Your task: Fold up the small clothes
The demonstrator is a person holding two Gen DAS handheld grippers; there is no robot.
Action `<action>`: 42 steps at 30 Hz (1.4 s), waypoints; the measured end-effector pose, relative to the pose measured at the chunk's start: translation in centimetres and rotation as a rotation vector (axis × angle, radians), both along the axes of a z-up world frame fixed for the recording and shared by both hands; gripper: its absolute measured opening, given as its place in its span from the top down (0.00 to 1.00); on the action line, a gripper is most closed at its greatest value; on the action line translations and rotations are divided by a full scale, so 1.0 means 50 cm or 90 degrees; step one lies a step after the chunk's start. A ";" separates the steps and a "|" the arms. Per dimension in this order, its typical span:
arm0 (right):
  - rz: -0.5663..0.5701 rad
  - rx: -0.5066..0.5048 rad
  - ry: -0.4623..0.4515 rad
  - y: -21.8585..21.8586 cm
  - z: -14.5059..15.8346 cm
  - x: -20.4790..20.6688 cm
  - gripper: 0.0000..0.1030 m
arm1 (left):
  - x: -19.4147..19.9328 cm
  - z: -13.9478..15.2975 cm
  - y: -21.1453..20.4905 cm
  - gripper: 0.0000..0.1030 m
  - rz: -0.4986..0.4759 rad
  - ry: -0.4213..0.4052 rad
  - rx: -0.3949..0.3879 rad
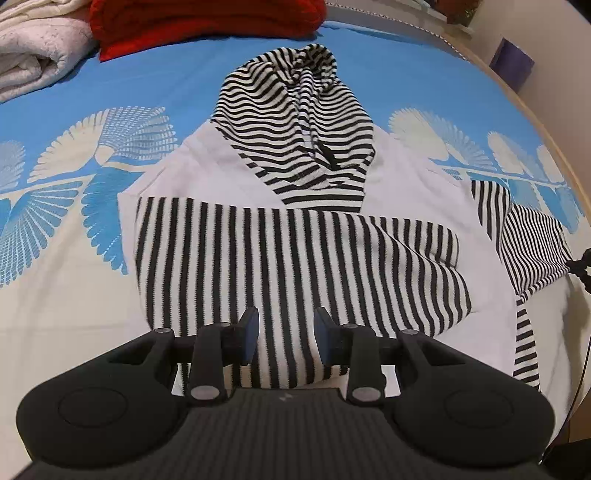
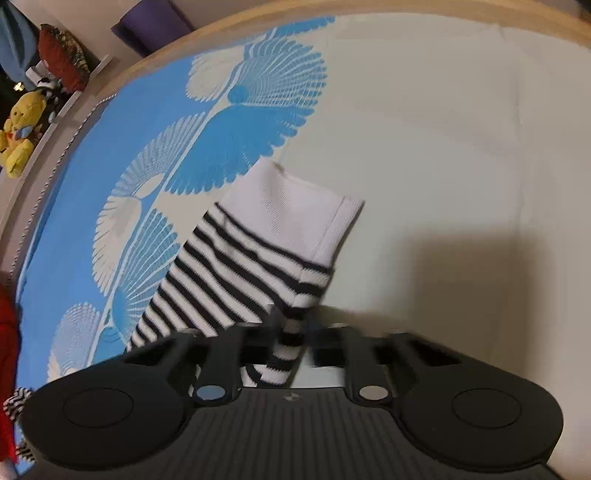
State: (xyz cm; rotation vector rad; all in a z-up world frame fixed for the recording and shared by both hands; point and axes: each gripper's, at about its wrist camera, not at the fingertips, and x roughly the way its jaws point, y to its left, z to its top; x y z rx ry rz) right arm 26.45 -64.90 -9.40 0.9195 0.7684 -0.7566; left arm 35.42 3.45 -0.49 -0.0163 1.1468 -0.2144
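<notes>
A small white hoodie (image 1: 406,177) with a black-and-white striped hood (image 1: 295,122) lies flat on the bed cover. One striped sleeve (image 1: 295,251) is folded across its body. My left gripper (image 1: 286,332) hovers over that folded sleeve near the hem, its pads apart and pinching nothing. The other striped sleeve (image 2: 240,266), with a white cuff (image 2: 291,199), stretches out over the bed in the right wrist view. My right gripper (image 2: 291,325) is shut on this sleeve's near edge; its fingers are blurred.
The blue and cream patterned bed cover (image 1: 74,258) fills both views. A red garment (image 1: 207,22) and a white blanket (image 1: 37,48) lie at the far side. A wooden bed edge (image 2: 258,22) curves behind, with a yellow plush toy (image 2: 22,136) beyond it.
</notes>
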 end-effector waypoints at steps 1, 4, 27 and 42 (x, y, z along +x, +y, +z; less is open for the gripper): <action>-0.004 -0.015 -0.001 0.006 0.009 0.003 0.95 | 0.001 0.001 0.006 0.65 0.004 0.000 0.001; 0.040 -0.147 -0.008 0.072 0.084 0.038 0.96 | 0.004 0.007 0.027 0.65 0.024 -0.005 0.001; 0.694 -0.018 -0.142 0.767 0.232 0.066 0.64 | 0.038 0.054 0.215 0.65 0.205 -0.007 -0.088; 0.507 0.016 0.089 0.622 0.046 0.128 0.67 | 0.067 -0.028 0.149 0.65 0.165 0.033 -0.046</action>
